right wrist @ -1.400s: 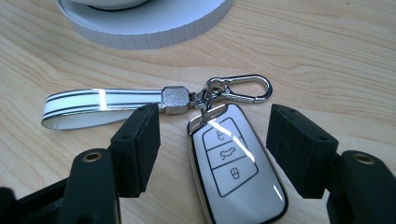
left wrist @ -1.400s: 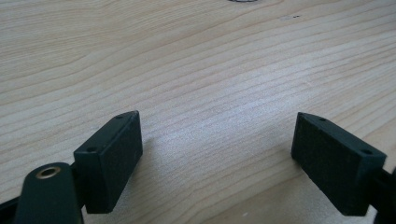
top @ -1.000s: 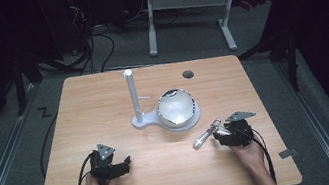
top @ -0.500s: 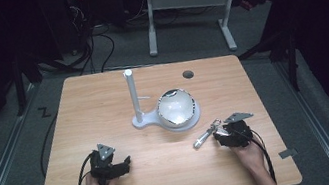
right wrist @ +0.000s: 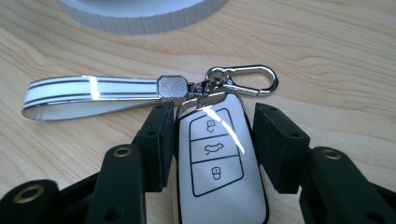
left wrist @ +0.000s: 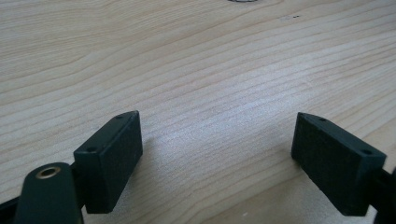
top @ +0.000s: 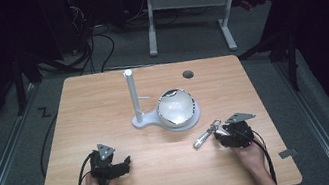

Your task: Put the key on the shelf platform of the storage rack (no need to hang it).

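A white key fob [right wrist: 217, 158] with three button icons lies flat on the wooden table [top: 166, 173]. A silver carabiner [right wrist: 243, 79] and a white strap [right wrist: 88, 95] are attached at its far end. My right gripper [right wrist: 212, 112] has just been closing its jaws with the fob between them, and the pads now stand against the fob's two long sides. In the high view this gripper [top: 224, 135] is at the front right, with the strap [top: 202, 139] pointing left of it. My left gripper [top: 124, 161] rests at the front left. Its jaws stand wide apart over bare wood [left wrist: 217, 126].
A white stand [top: 133, 97] with an upright post shares a round base with a shiny bowl [top: 176, 106] at the table's middle. The ribbed edge of that base [right wrist: 140, 11] lies just beyond the strap. A dark cable hole [top: 188, 74] is at the back.
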Demonstrator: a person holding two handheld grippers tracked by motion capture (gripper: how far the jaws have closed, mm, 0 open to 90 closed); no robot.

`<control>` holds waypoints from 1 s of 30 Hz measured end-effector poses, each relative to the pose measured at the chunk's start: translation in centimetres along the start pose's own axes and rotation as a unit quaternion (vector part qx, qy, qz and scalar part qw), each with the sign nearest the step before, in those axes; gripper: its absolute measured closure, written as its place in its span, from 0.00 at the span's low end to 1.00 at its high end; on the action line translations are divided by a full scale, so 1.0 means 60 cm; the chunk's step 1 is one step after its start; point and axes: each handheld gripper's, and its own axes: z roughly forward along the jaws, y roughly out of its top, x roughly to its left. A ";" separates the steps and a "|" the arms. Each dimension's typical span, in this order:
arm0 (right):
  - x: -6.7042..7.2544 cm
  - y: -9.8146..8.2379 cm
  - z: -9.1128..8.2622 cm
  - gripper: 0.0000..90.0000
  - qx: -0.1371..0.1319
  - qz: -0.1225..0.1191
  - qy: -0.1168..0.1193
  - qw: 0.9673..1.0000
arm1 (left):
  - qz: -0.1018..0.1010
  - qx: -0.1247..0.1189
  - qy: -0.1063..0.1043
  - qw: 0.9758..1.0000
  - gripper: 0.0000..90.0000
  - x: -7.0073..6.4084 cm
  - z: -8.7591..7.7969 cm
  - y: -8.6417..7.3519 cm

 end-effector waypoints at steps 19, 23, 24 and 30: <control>-0.008 0.008 -0.046 0.57 -0.050 0.025 0.033 0.998 | 0.003 0.000 -0.002 1.000 0.19 0.001 0.000 0.000; -0.008 0.015 -0.060 0.57 -0.063 0.030 0.037 0.997 | 0.000 0.000 0.000 1.000 0.19 0.000 0.000 0.000; -0.007 0.017 -0.064 0.57 -0.066 0.031 0.038 0.997 | -0.001 0.000 0.000 1.000 0.19 0.000 0.000 0.000; -0.006 0.030 -0.078 0.57 -0.081 0.032 0.054 0.995 | 0.000 0.000 0.000 1.000 0.19 0.000 0.000 0.000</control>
